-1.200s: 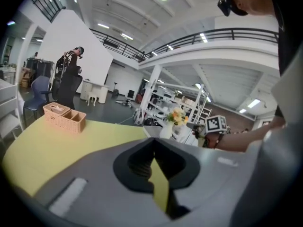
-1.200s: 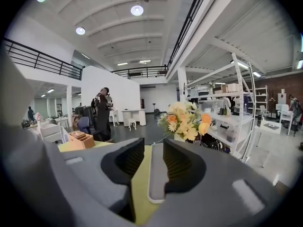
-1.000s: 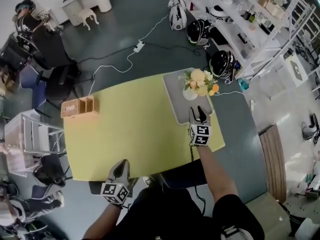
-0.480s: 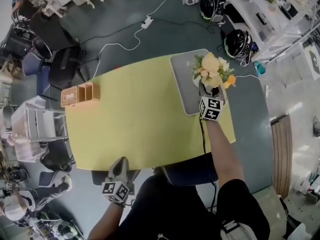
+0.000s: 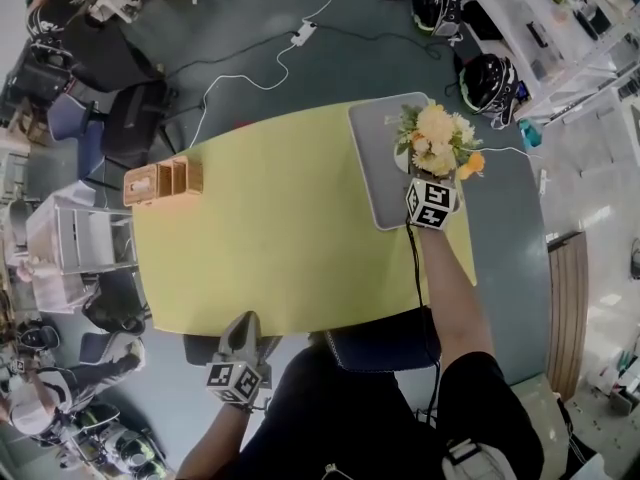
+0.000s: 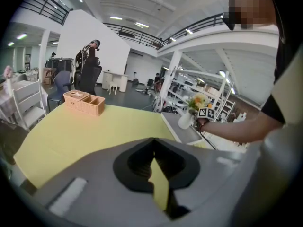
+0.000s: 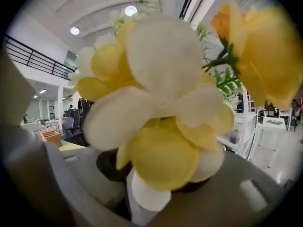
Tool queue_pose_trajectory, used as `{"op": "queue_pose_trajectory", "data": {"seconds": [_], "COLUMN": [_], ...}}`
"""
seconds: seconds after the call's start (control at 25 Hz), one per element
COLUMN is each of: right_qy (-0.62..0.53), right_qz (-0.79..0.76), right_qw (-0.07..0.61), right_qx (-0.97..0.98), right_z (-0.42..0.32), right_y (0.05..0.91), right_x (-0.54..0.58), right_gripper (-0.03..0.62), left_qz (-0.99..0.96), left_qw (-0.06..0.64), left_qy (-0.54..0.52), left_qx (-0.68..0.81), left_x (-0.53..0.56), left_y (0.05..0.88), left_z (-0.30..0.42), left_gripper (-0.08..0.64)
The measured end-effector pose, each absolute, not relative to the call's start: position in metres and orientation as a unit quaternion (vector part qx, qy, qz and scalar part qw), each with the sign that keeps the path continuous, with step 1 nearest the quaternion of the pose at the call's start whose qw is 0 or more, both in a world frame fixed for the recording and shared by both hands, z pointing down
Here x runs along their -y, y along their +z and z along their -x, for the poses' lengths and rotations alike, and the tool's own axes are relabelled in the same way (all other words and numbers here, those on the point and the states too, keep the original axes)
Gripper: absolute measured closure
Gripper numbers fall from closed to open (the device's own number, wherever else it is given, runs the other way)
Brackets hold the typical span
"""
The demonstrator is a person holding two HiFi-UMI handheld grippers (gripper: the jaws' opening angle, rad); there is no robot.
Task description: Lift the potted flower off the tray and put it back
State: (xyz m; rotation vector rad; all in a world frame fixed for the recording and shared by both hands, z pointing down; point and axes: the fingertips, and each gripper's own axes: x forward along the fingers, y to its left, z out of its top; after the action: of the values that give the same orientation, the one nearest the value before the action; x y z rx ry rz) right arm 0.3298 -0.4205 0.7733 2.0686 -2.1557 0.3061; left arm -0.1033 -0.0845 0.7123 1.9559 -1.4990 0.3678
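The potted flower (image 5: 438, 140), yellow and cream blooms in a small white pot, stands on the grey tray (image 5: 385, 183) at the far right end of the yellow table (image 5: 270, 228). My right gripper (image 5: 430, 178) reaches into it from the near side. Its jaws are closing with the white pot (image 7: 144, 195) between them, and the blooms (image 7: 161, 108) fill its view and hide the pads. My left gripper (image 5: 245, 320) hangs shut and empty off the table's near edge. From the left gripper (image 6: 158, 183) view, the pot (image 6: 185, 121) and tray (image 6: 182, 132) show far off.
A wicker basket (image 5: 163, 180) sits at the table's left end, also the basket (image 6: 84, 102) in the left gripper view. A dark chair seat (image 5: 380, 338) is under the near edge. Helmets (image 5: 490, 76), cables and a white shelf rack (image 5: 560, 28) lie beyond the table.
My right gripper has moved forward along the tray, from its near end up to the pot under the blooms. The left gripper has sunk slightly at the near edge.
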Motion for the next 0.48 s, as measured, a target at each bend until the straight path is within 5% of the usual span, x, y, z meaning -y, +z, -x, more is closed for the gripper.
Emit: {"op": "queue_pose_trajectory", "data": {"seconds": [0.48], "right_qy": [0.092], "right_qz": [-0.664], "right_qw": [0.093], "right_qx": [0.736], "right_z": [-0.307], "right_y": [0.732], "right_x": [0.393], "right_gripper": [0.383], "left_qz": [-0.753], "left_qw": [0.311], "left_qy": [0.118], "left_qx": [0.568], "left_x": [0.09], "left_y": [0.703], "left_z": [0.114], "left_gripper": [0.552]}}
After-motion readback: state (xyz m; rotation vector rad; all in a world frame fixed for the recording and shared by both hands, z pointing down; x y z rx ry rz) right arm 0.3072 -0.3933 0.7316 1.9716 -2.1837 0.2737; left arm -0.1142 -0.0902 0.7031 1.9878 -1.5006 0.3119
